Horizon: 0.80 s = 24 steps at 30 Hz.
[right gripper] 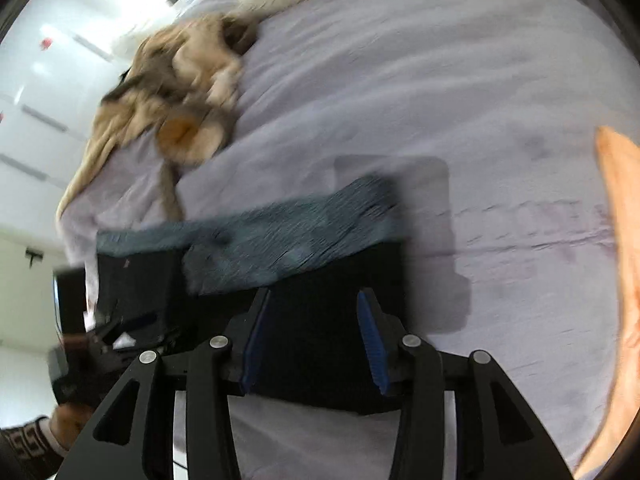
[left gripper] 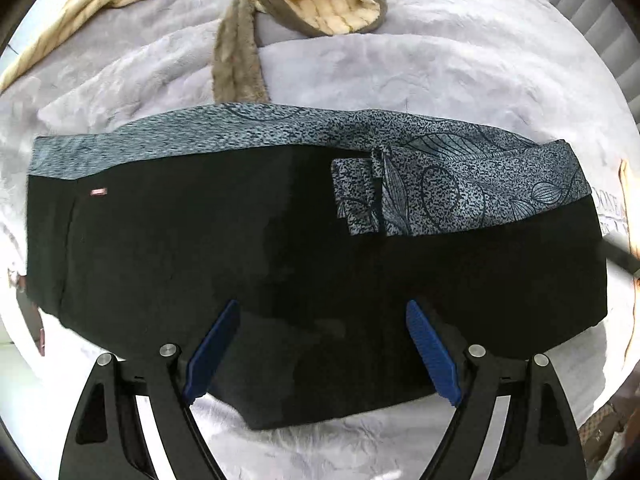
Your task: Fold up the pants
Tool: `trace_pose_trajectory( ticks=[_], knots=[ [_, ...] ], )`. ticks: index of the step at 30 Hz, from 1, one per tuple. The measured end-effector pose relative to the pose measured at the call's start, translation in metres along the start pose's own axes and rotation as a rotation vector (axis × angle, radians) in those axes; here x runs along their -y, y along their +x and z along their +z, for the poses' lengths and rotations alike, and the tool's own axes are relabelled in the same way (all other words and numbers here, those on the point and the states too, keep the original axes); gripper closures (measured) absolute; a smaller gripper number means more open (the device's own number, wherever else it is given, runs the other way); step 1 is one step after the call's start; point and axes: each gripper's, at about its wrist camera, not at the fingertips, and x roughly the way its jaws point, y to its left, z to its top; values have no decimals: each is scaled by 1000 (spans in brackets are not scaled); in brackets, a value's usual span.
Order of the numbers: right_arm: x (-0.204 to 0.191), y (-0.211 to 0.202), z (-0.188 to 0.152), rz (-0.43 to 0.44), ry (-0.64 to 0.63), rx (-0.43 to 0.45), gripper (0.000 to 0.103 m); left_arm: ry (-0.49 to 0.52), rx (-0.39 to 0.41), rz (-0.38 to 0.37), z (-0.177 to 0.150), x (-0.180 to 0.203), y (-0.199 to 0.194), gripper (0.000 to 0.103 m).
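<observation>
The pants (left gripper: 240,248) are black with a blue-grey patterned band (left gripper: 460,168) along the far edge. They lie folded flat across a lilac blanket (left gripper: 400,72). My left gripper (left gripper: 322,312) is open, its blue pads (left gripper: 212,356) apart above the near edge of the black cloth, holding nothing. In the blurred right wrist view the pants (right gripper: 320,320) lie under my right gripper (right gripper: 312,300), which is open over their right end. The patterned band (right gripper: 260,240) shows beyond it.
A tan and cream fleece garment (left gripper: 320,0) lies bunched at the far side of the bed; it also shows in the right wrist view (right gripper: 172,92). An orange cloth (right gripper: 624,280) lies at the right edge. The left gripper's body (right gripper: 100,344) is at lower left.
</observation>
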Motion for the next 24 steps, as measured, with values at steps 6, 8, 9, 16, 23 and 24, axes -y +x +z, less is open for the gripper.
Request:
trace_pose_trajectory(
  ticks=[6,8,9,16,23,24],
  knots=[
    [-24,23,-22,-75,-91,-54,56,-30,-2,19,-18,1,-26,17],
    [-25,24,-19,-77,-94,-72,56,-39,0,17,-27,2,-34,17],
    [-24,23,-17,-73,-92,-83,56,-43,2,19,-33,2,-40,17],
    [-30,30,-12,-76,-138,-130,51,-127,19,40,-68,11,-70,17],
    [-75,24,-29,17,-334,-110,42,-250,12,59,-81,-21,-65,17],
    [-88,24,-36,13,-406,-100,38,-256,10,64,-84,-27,-66,17]
  ],
)
